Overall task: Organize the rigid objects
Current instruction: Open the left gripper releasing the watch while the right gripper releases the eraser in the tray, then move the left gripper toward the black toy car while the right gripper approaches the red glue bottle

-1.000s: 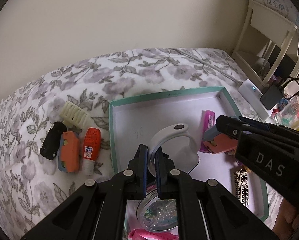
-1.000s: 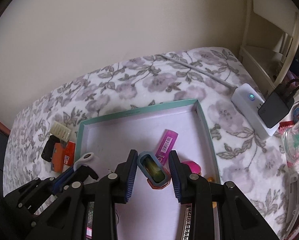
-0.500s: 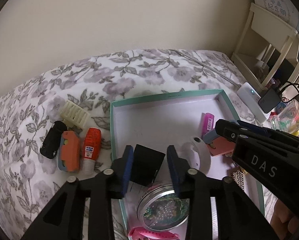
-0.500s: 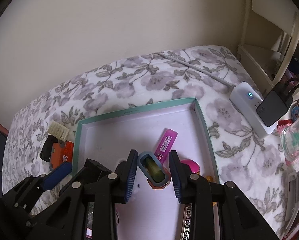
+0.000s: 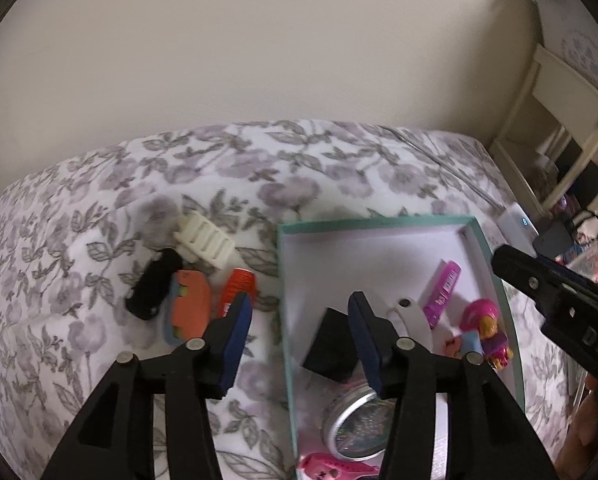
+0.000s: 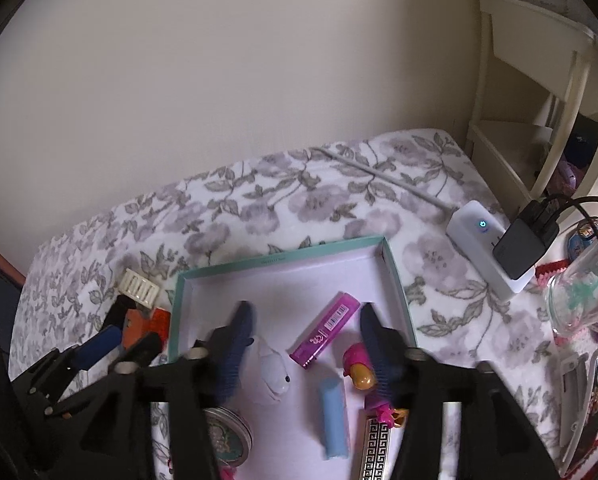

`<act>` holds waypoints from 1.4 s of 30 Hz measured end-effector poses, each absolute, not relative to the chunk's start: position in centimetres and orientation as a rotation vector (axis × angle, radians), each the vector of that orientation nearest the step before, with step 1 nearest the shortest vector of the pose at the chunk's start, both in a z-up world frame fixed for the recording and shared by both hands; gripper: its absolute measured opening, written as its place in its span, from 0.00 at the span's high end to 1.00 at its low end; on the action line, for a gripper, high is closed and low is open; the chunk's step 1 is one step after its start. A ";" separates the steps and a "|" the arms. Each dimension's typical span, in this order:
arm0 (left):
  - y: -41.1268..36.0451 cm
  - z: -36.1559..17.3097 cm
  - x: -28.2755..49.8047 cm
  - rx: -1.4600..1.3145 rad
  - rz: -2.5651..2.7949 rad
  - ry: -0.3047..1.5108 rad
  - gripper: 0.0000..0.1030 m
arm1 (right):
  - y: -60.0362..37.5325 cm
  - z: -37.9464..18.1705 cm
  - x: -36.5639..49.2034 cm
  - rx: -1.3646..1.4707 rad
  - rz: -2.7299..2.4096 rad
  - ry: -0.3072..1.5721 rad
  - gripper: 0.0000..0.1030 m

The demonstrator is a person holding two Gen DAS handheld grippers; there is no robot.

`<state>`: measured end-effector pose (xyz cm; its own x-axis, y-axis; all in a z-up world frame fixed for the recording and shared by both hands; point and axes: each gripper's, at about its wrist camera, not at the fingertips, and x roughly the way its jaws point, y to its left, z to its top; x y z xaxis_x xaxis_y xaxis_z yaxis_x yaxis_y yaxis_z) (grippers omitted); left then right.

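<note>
A teal-rimmed tray (image 5: 379, 223) (image 6: 283, 258) lies on the floral bedspread. It holds a magenta tube (image 6: 326, 330), a white curved piece (image 6: 271, 372), a light blue case (image 6: 333, 416), a pink toy figure (image 5: 485, 330), a black block (image 5: 331, 346) and a round tin (image 5: 355, 424). My left gripper (image 5: 299, 332) is open and empty over the tray's left rim. My right gripper (image 6: 305, 336) is open and empty above the tray. Left of the tray lie a cream comb piece (image 5: 205, 240), a black item (image 5: 153, 284), an orange case (image 5: 187, 308) and an orange-capped tube (image 5: 237, 288).
A white power strip (image 6: 483, 248) with a black charger (image 6: 527, 242) lies right of the tray. A glass jar (image 6: 579, 300) and clutter stand at the far right. A cream shelf (image 6: 539, 80) stands in the corner against the wall.
My left gripper let go of the white curved piece, opened wide and shifted left. My right gripper opened and dropped the blue-orange case into the tray.
</note>
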<state>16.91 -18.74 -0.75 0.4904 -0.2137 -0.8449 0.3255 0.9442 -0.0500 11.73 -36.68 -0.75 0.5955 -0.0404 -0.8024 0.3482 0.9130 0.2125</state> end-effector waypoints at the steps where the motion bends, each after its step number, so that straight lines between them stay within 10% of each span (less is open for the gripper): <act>1: -18.3 -0.6 17.1 0.114 -0.316 1.006 0.45 | -36.7 -0.7 11.7 0.368 -0.231 0.906 0.37; 17: -14.3 -0.8 19.0 0.024 -0.172 1.028 0.18 | -36.3 -1.3 12.2 0.354 -0.221 0.888 0.00; 42: -3.7 -2.4 22.4 -0.133 0.029 1.098 0.09 | -26.7 -3.1 15.2 0.229 -0.023 0.937 0.00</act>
